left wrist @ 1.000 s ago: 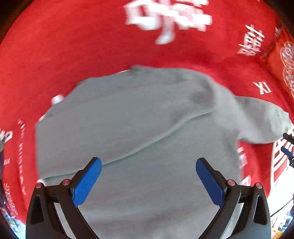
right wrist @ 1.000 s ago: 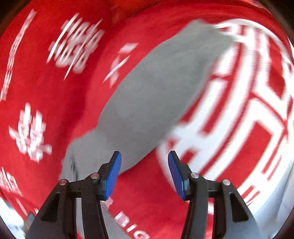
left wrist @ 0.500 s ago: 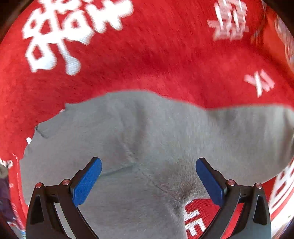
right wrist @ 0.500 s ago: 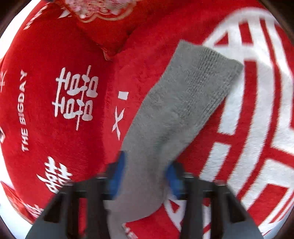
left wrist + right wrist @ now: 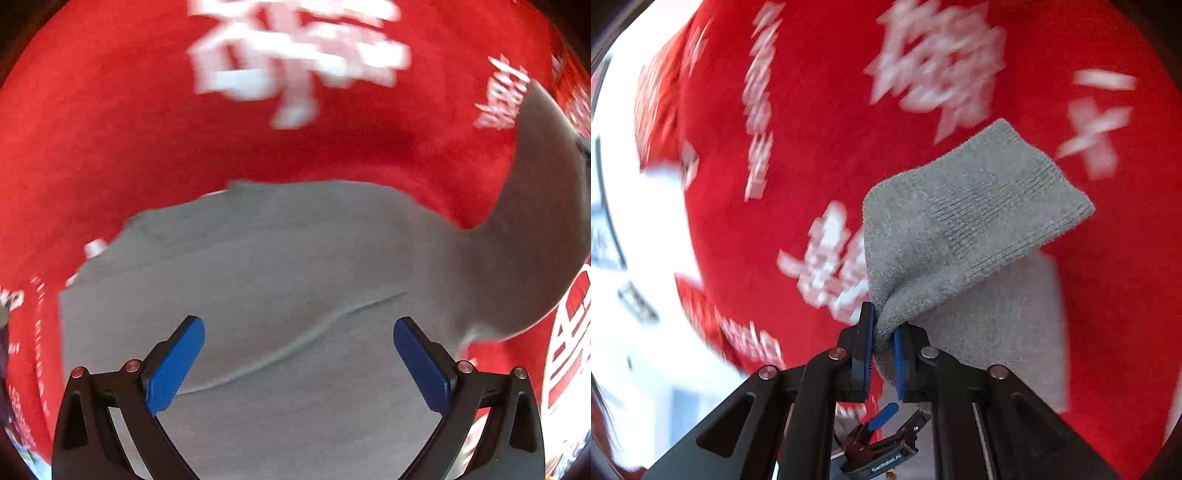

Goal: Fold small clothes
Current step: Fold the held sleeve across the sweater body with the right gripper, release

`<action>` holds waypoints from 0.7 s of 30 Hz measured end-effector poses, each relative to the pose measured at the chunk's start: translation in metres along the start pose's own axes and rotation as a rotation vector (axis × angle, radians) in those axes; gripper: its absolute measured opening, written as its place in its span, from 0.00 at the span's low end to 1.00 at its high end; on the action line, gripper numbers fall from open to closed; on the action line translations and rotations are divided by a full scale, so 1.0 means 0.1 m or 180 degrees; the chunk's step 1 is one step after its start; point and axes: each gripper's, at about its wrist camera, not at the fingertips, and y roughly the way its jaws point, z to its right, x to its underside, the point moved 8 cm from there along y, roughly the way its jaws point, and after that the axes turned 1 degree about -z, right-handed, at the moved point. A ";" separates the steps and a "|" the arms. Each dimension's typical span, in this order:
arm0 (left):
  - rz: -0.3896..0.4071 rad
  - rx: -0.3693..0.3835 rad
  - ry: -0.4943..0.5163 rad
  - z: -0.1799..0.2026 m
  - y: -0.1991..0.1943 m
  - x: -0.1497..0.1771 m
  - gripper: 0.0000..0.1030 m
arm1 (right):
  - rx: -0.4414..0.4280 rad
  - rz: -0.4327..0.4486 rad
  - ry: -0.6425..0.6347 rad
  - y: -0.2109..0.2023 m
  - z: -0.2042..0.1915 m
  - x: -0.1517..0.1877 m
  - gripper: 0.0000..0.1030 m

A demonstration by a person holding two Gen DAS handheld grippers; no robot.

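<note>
On red blanket (image 5: 110,155): one grey sweater (image 5: 280,280). My right gripper (image 5: 884,341) has just clamped its sleeve (image 5: 967,221), lifted. My left gripper (image 5: 298,350) hovers over the body, jaws wide, empty.

Grey sweater (image 5: 277,266) on red blanket (image 5: 110,147)

One grey sweater (image 5: 277,277), one red blanket (image 5: 147,129).

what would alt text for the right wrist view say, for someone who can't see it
The right tool is shut on a grey knit sleeve, lifting it so the ribbed cuff fans out beyond the tips. Behind is a blurred red blanket with white characters.
</note>
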 end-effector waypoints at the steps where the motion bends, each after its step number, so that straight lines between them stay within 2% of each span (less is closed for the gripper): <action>1: 0.0006 -0.0047 -0.0076 -0.24 -0.04 0.05 1.00 | 0.0024 -0.0147 -0.0204 0.23 -0.18 0.11 0.10; 3: -0.0008 -0.0154 -0.0201 -0.64 -0.09 0.15 1.00 | 0.0128 -0.0480 -0.0684 0.76 -0.53 0.42 0.10; 7: -0.0089 -0.0340 -0.0496 -1.47 -0.13 0.47 1.00 | 0.0375 -0.1127 -0.1490 1.67 -0.86 1.20 0.10; 9: -0.0176 -0.0420 -0.0623 -1.82 -0.07 0.65 1.00 | 0.0714 -0.1476 -0.1928 2.14 -0.80 1.68 0.14; 11: -0.0259 -0.0491 -0.0721 -2.03 0.02 0.82 1.00 | 0.1028 -0.1733 -0.2174 2.45 -0.60 2.03 0.14; 14: -0.0333 -0.0481 -0.0876 -2.27 0.08 1.03 1.00 | 0.1562 -0.2138 -0.2210 2.82 -0.17 2.42 0.16; 16: -0.0337 -0.0440 -0.0955 -2.33 0.11 1.11 1.00 | 0.1621 -0.2086 -0.2077 2.86 -0.10 2.45 0.21; 18: -0.0333 -0.0383 -0.1019 -2.35 0.14 1.20 1.00 | 0.1506 -0.1877 -0.1750 2.85 -0.16 2.33 0.36; 21: -0.0342 -0.0320 -0.1074 -2.40 0.16 1.24 1.00 | 0.1414 -0.1599 -0.1253 2.86 -0.13 2.10 0.41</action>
